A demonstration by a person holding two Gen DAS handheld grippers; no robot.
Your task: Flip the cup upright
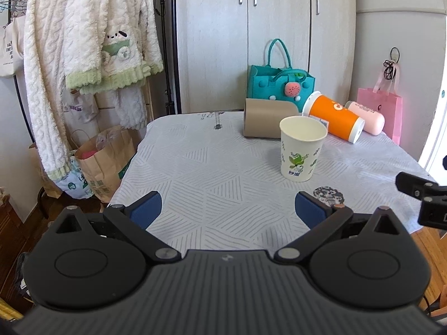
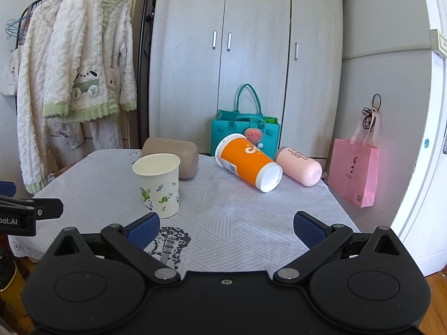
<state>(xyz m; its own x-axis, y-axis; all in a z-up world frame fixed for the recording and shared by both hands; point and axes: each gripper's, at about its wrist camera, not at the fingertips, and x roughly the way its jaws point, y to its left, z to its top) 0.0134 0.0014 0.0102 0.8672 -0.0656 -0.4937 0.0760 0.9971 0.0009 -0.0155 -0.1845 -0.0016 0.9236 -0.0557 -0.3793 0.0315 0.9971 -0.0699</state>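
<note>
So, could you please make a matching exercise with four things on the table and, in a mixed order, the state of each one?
Things:
1. paper cup
2. orange cup
3. pink bottle
4. teal bag

States:
A. lying on its side, white base turned toward the cameras
B. standing at the back, handles up
C. upright, mouth open at the top
D. lying on its side, farthest right on the table

Pairs: 1-C, 2-A, 3-D, 4-B
</note>
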